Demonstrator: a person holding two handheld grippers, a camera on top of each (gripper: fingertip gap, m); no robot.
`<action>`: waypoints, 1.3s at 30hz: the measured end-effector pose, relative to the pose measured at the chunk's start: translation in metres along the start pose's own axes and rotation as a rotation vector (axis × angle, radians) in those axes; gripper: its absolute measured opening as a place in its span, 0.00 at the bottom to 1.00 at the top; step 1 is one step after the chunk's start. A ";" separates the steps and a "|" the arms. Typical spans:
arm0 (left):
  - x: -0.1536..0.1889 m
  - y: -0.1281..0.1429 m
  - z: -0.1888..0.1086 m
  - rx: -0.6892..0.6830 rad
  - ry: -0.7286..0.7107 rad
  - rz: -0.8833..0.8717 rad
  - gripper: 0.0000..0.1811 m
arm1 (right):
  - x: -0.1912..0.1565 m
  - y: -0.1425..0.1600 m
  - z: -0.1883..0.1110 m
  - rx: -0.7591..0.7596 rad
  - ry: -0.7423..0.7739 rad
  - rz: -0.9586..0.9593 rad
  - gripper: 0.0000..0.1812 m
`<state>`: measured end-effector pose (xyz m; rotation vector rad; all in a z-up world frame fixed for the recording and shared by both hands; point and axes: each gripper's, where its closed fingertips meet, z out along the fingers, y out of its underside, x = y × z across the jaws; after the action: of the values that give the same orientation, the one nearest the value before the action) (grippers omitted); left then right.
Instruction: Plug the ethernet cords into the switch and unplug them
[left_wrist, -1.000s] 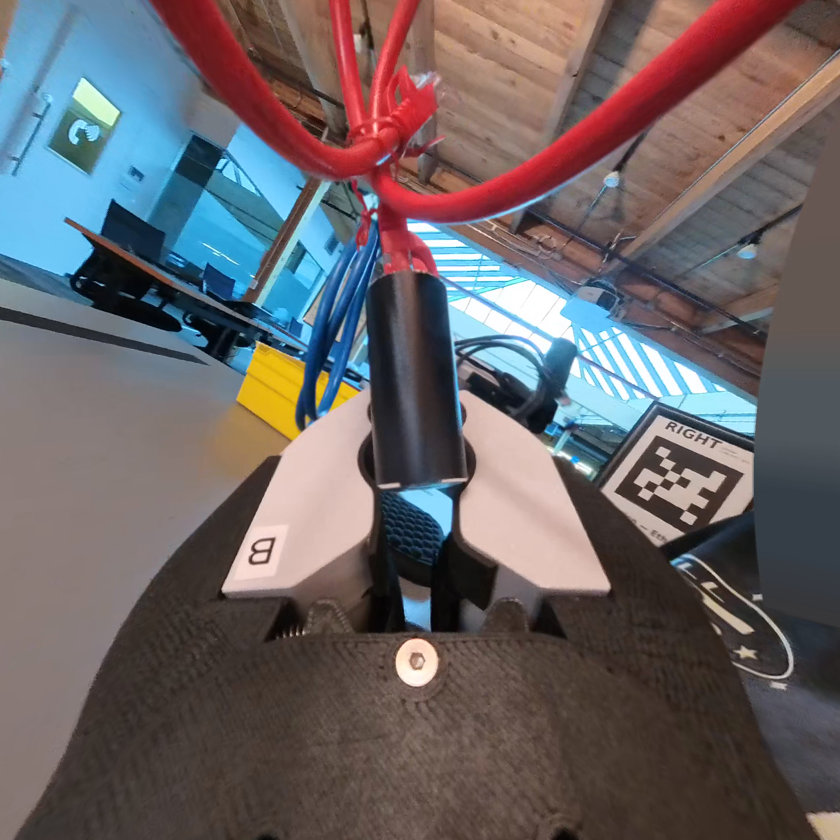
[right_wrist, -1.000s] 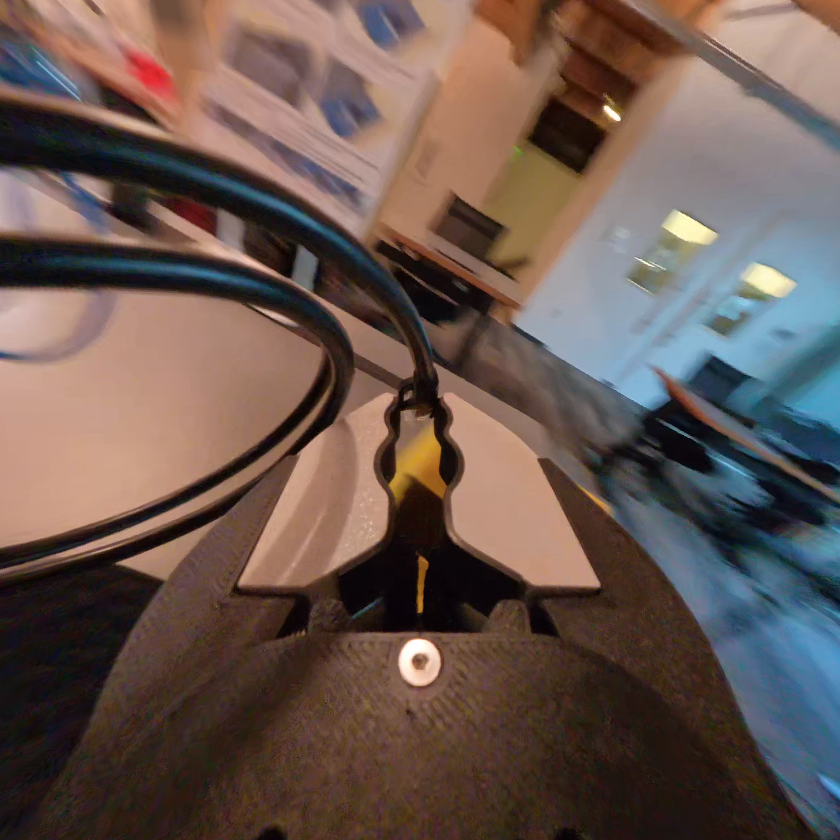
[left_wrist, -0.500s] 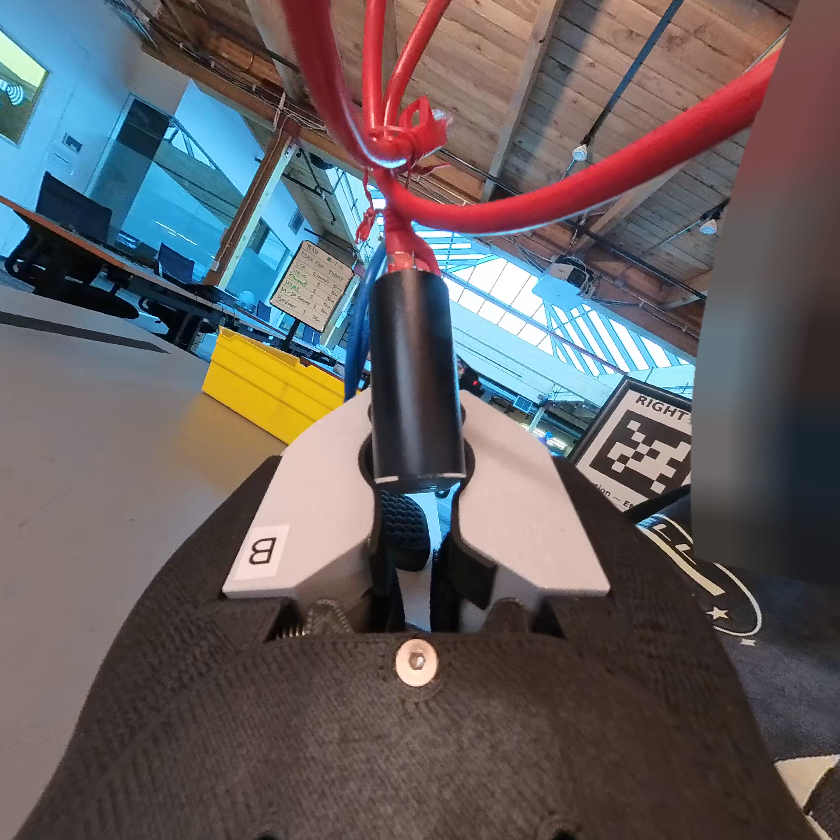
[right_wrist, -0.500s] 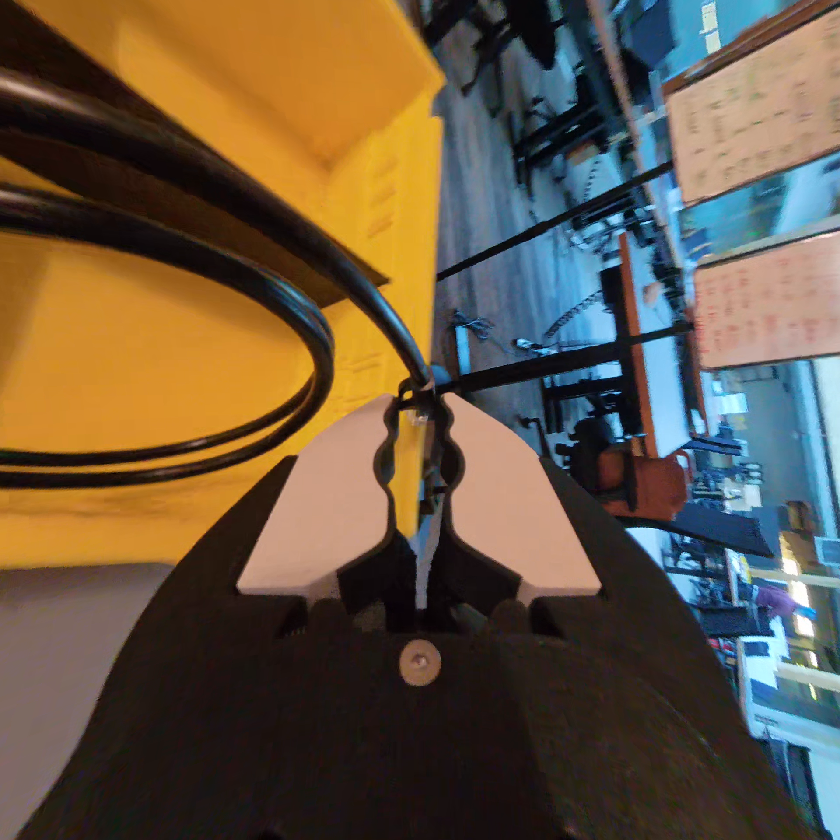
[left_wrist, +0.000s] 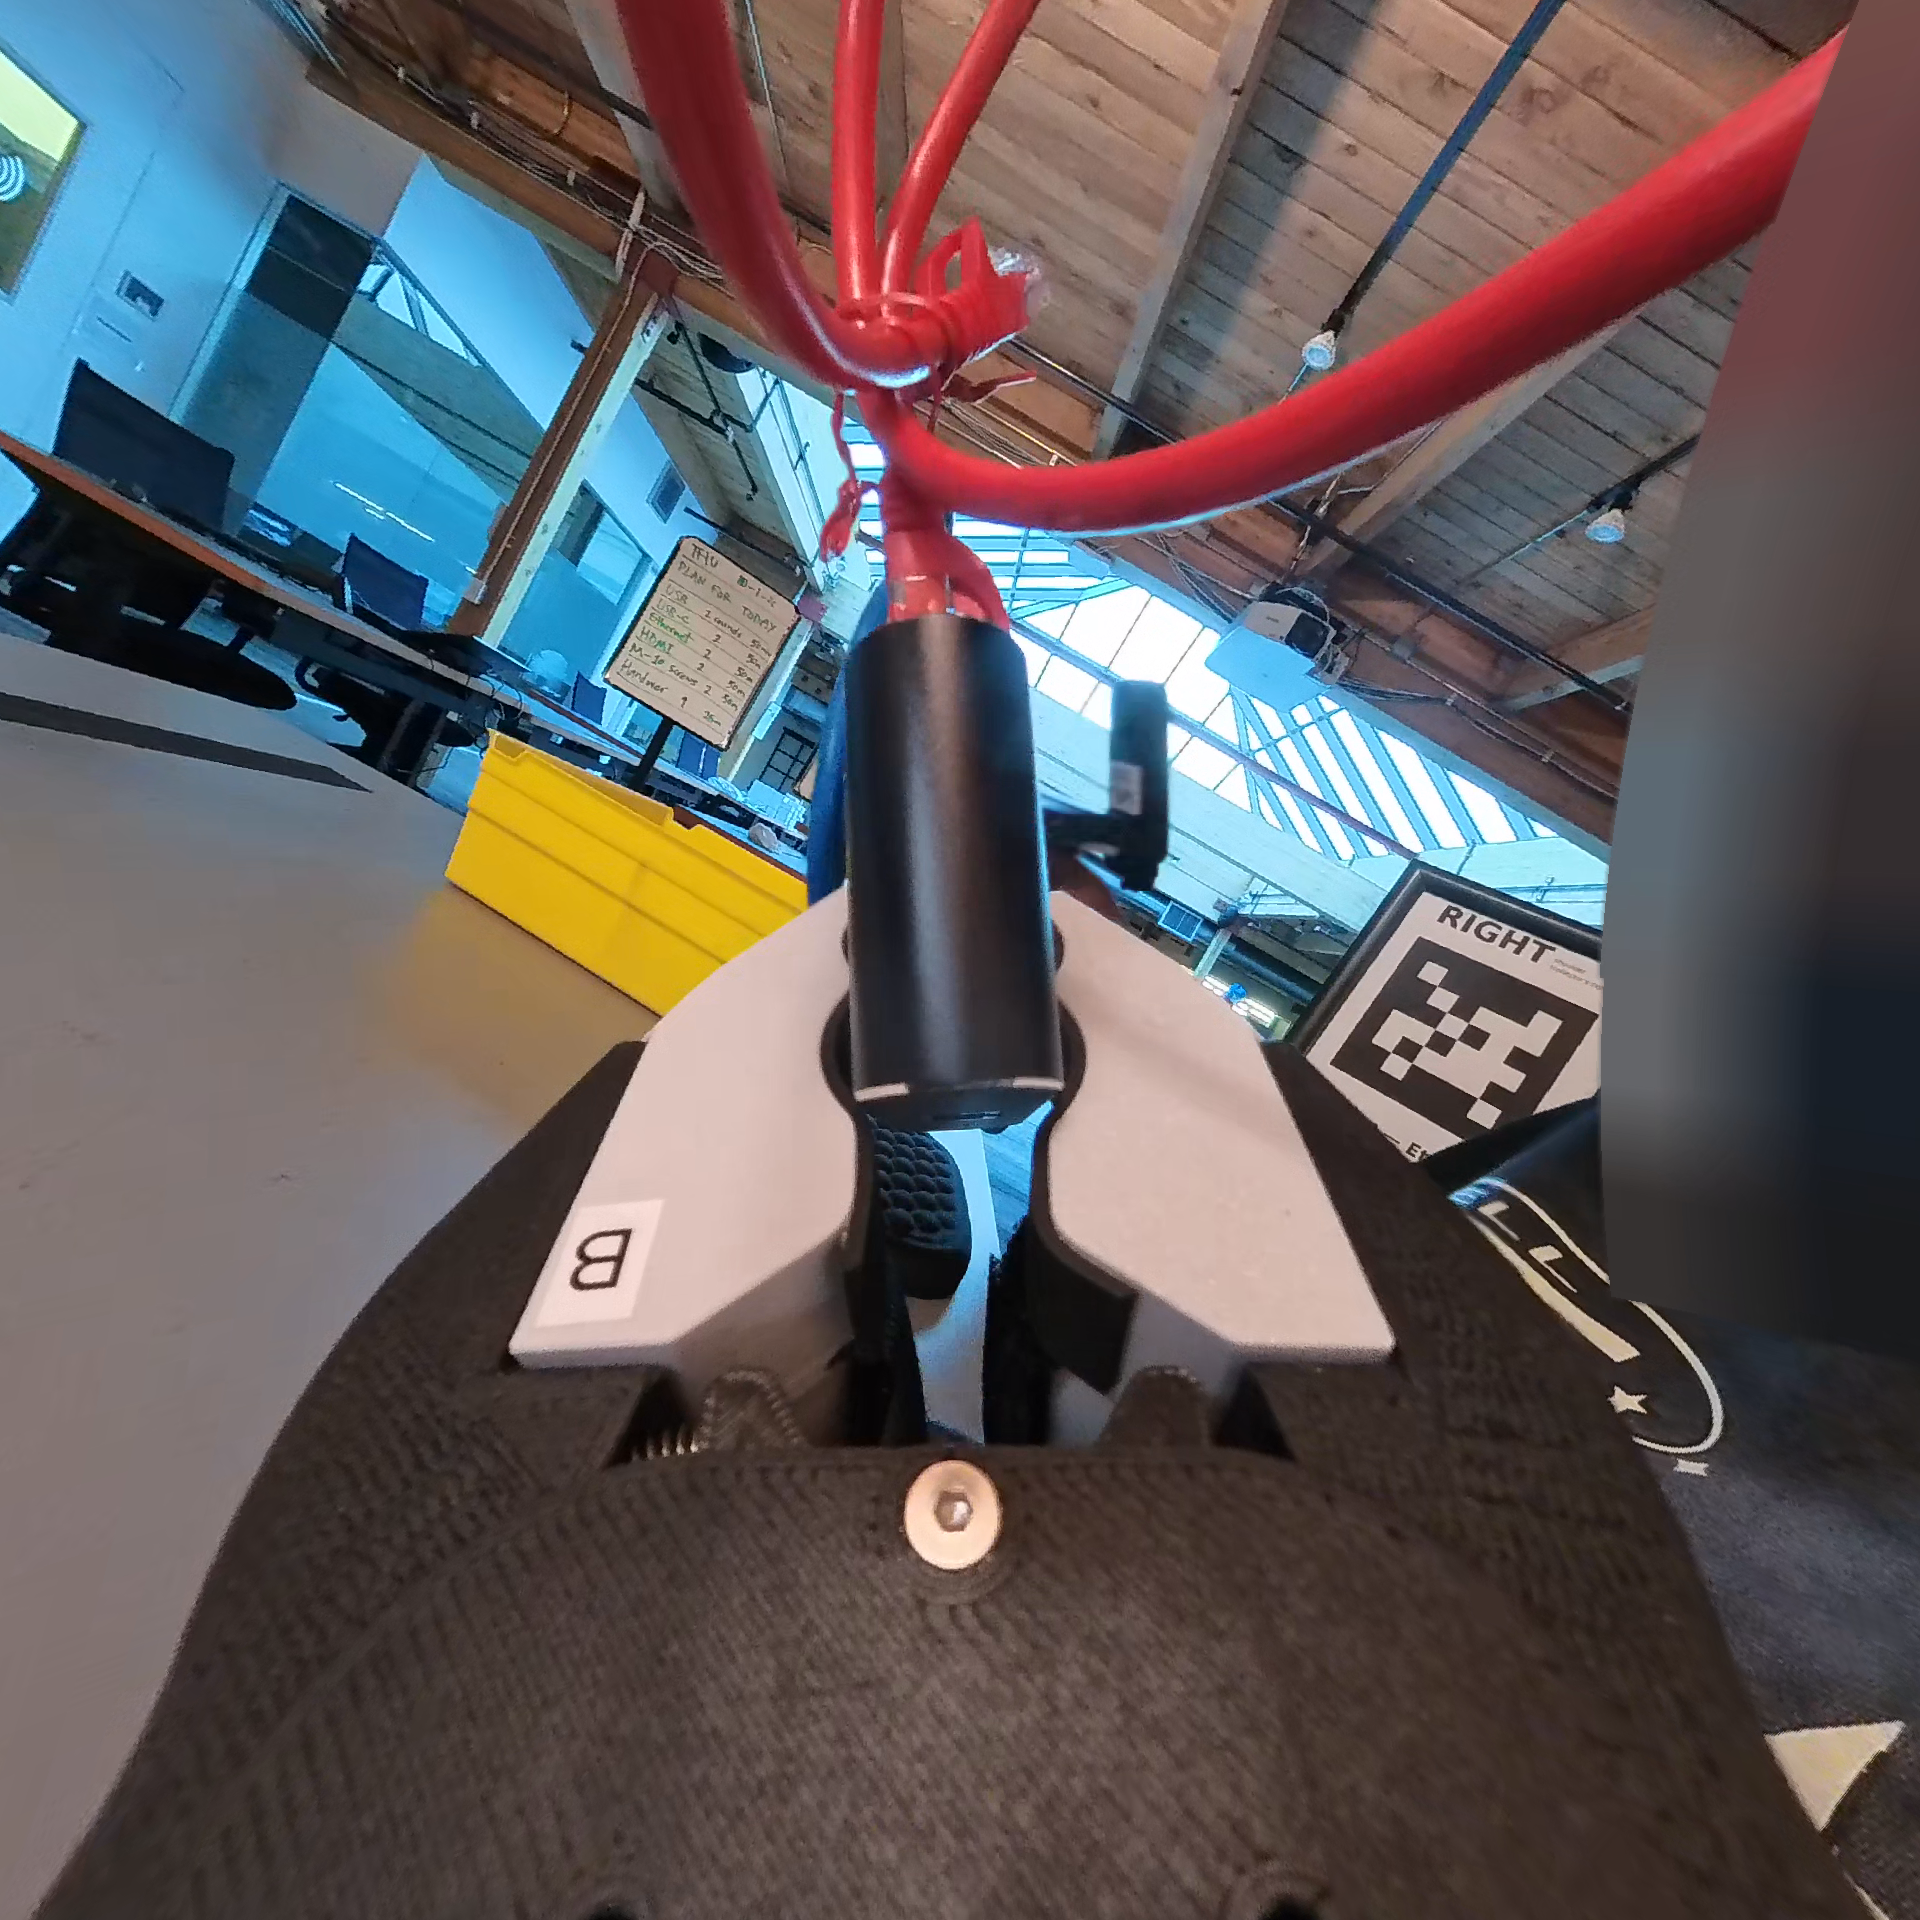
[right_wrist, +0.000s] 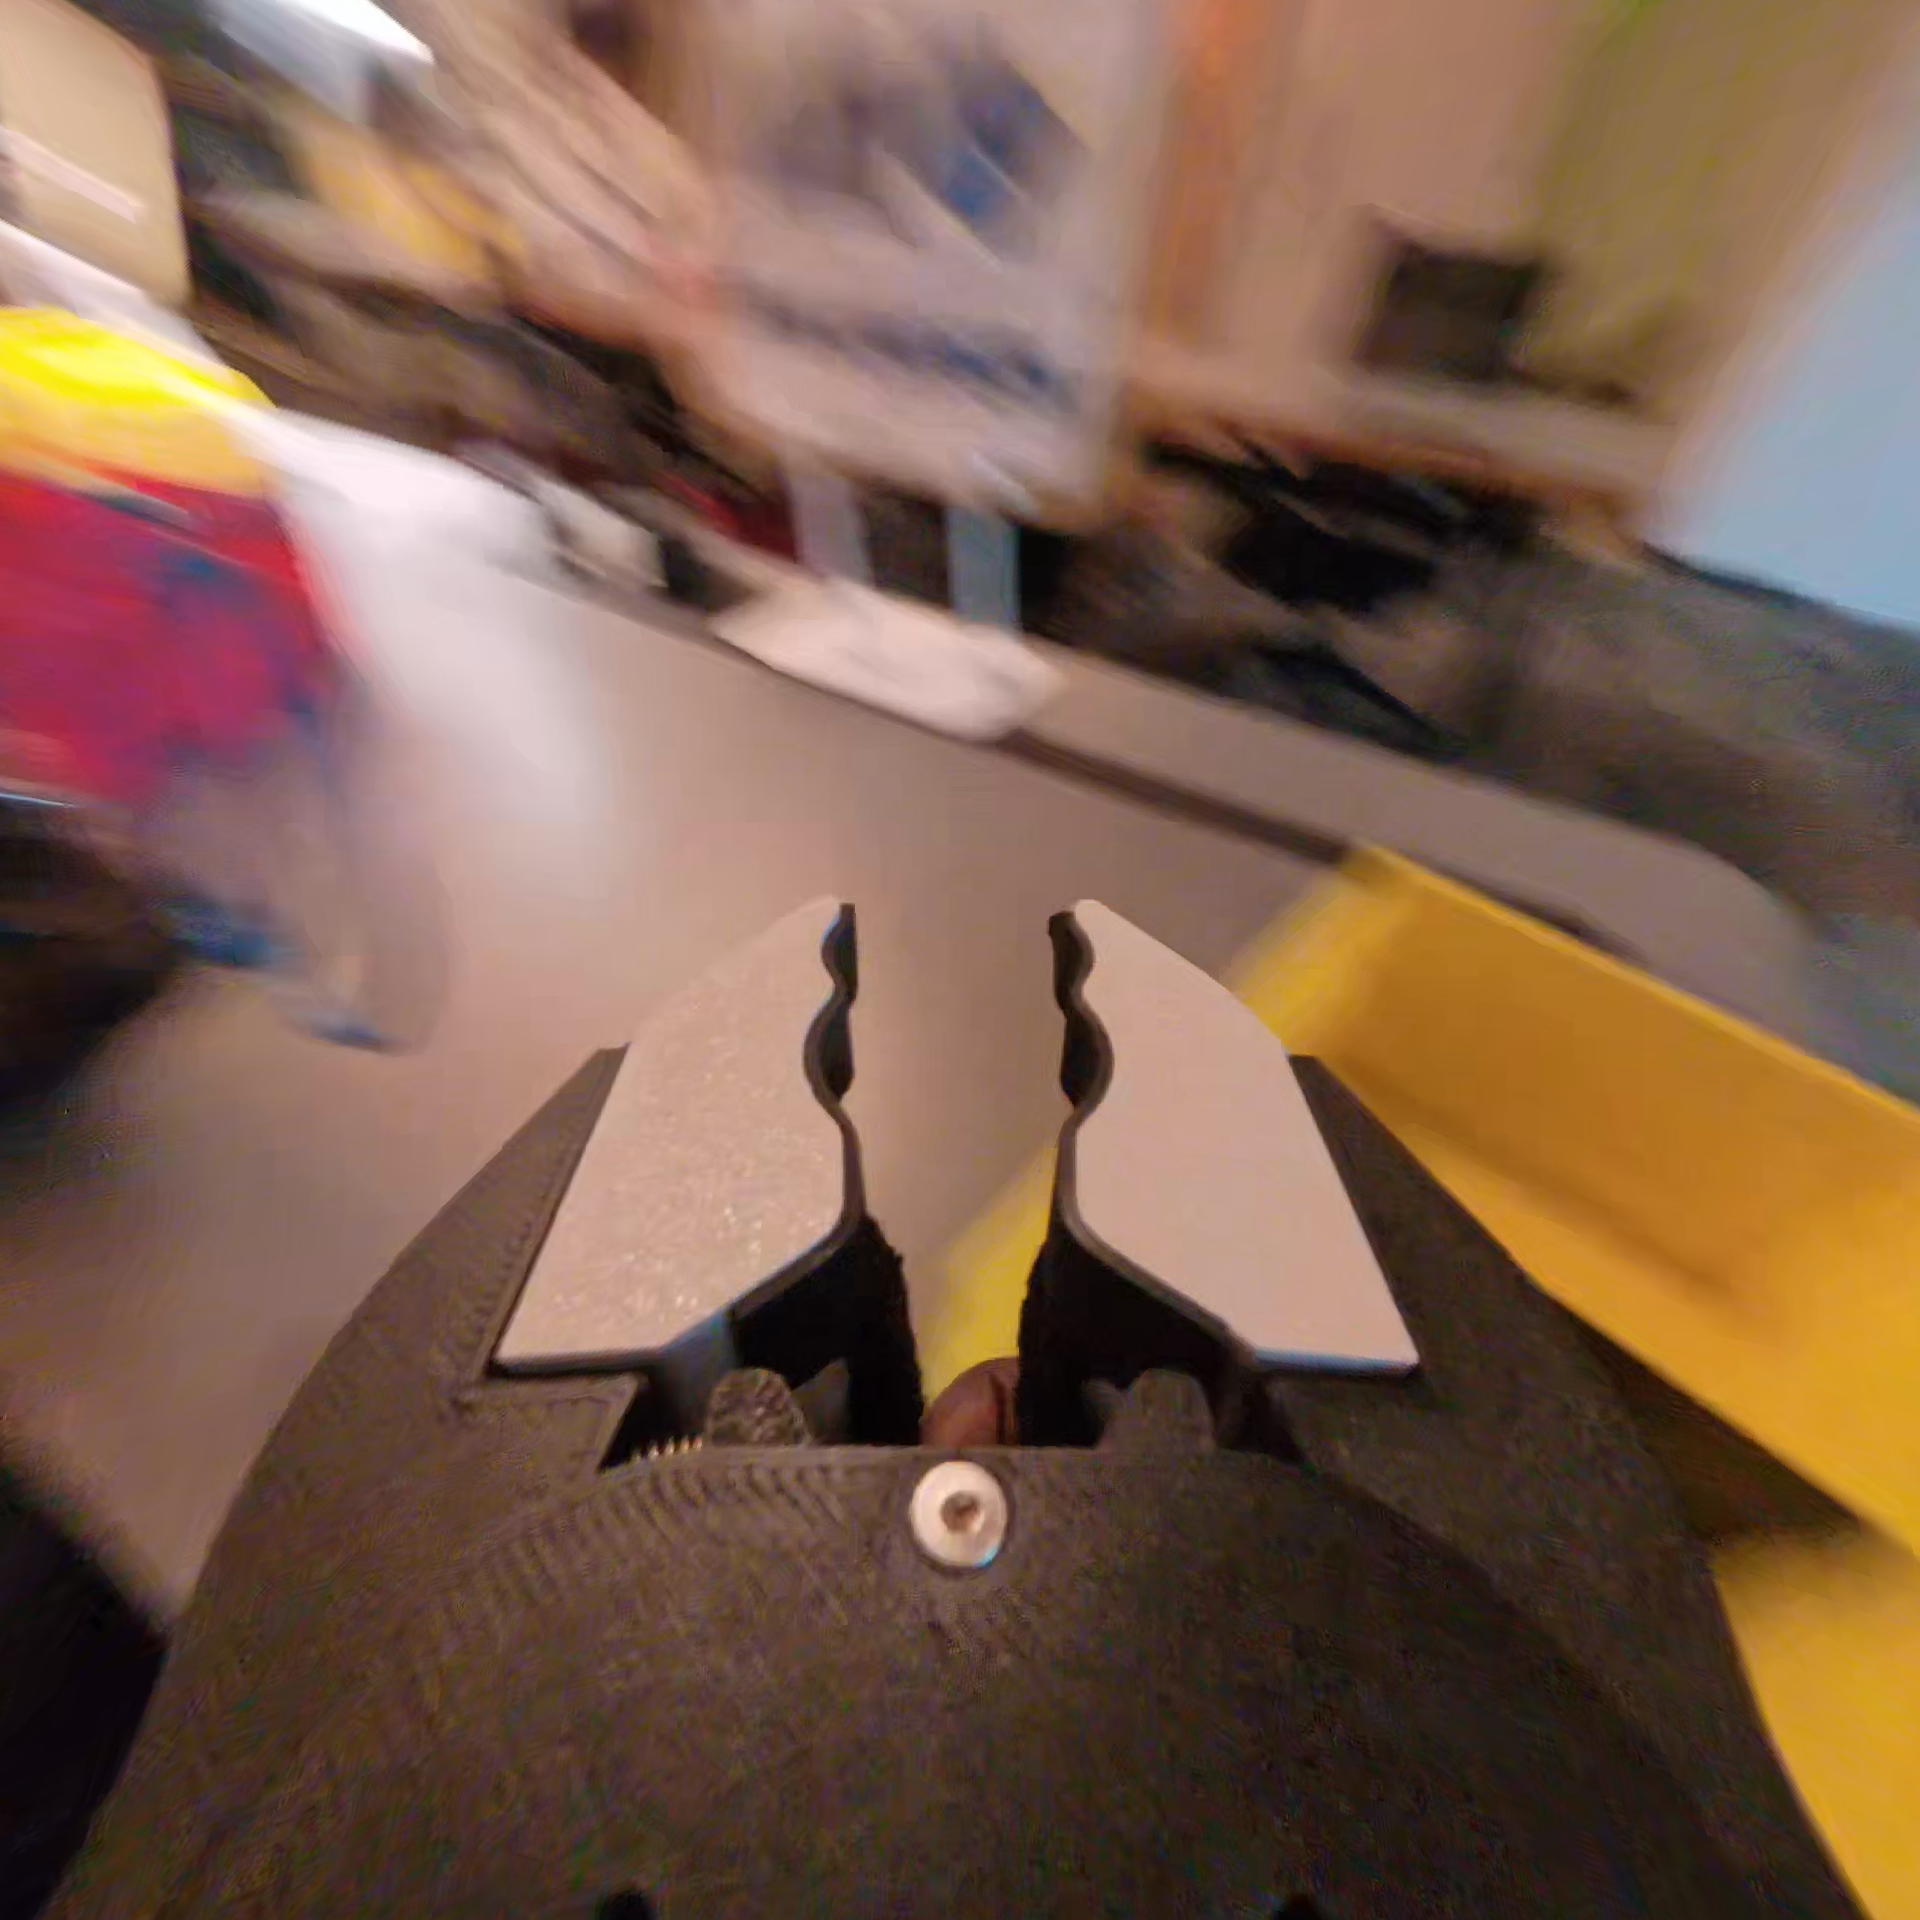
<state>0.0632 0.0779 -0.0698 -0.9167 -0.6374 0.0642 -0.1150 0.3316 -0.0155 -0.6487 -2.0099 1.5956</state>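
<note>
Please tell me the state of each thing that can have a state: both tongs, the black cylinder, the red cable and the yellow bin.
Left tongs: shut on the black cylinder.
Black cylinder: held upright, red cable at its top.
Red cable: coiled and tied, hanging in the air.
Right tongs: open, empty.
Yellow bin: resting on the table; contents hidden.

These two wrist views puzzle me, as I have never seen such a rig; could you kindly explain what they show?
A person holds a two-finger gripper in each hand, and a camera on each looks forward along its fingers. In the left wrist view, the left gripper is shut on a black cylinder with red cords running from its far end. A yellow bin sits on the grey table. The right wrist view is blurred by motion: the right gripper is open and empty, with a yellow bin beside it.
</note>
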 end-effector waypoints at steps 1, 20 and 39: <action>0.000 0.000 0.000 0.001 -0.001 -0.001 0.15 | -0.045 -0.027 -0.003 0.133 -0.208 0.024 0.18; 0.010 0.032 0.010 -0.187 0.019 0.117 0.15 | -0.294 -0.002 0.081 0.121 -1.055 0.525 0.15; 0.012 0.040 0.012 -0.236 0.014 0.195 0.15 | -0.305 0.012 0.068 0.137 -1.113 0.256 0.08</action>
<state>0.0751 0.1153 -0.0893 -1.2053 -0.5477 0.1592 0.0762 0.0896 -0.0656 0.1311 -2.5351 2.5824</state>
